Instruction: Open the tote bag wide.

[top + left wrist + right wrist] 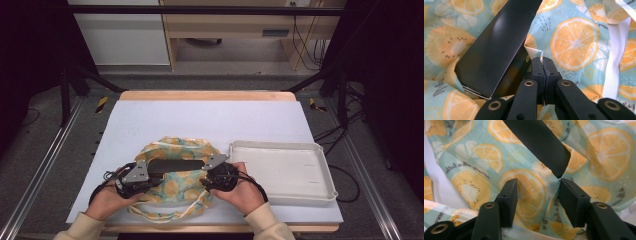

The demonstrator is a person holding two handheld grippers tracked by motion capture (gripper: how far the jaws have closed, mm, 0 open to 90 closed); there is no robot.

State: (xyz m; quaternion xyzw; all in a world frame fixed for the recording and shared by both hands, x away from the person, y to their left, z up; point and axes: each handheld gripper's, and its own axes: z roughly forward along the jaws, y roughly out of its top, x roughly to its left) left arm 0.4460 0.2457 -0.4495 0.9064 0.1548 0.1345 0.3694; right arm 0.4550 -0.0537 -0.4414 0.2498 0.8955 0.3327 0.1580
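A cloth bag (176, 146) printed with orange slices on pale teal lies at the front of the table, and a flat black box (172, 165) sticks out of its mouth. My left gripper (156, 180) is at the bag's left side. In the left gripper view this gripper (542, 60) is shut on a folded edge of the bag (574, 42), right beside the black box (496, 47). My right gripper (206, 182) is at the bag's right side. In the right gripper view its jaws (537, 187) stand apart with a ridge of the bag (474, 157) between them, just under a corner of the box (539, 142).
A shallow white tray (280, 145) sits to the right of the bag, close to my right hand. The bag's white strap (615, 50) trails beside it and loops toward the table's front edge (165, 216). A pale mat (200, 115) covers the tabletop.
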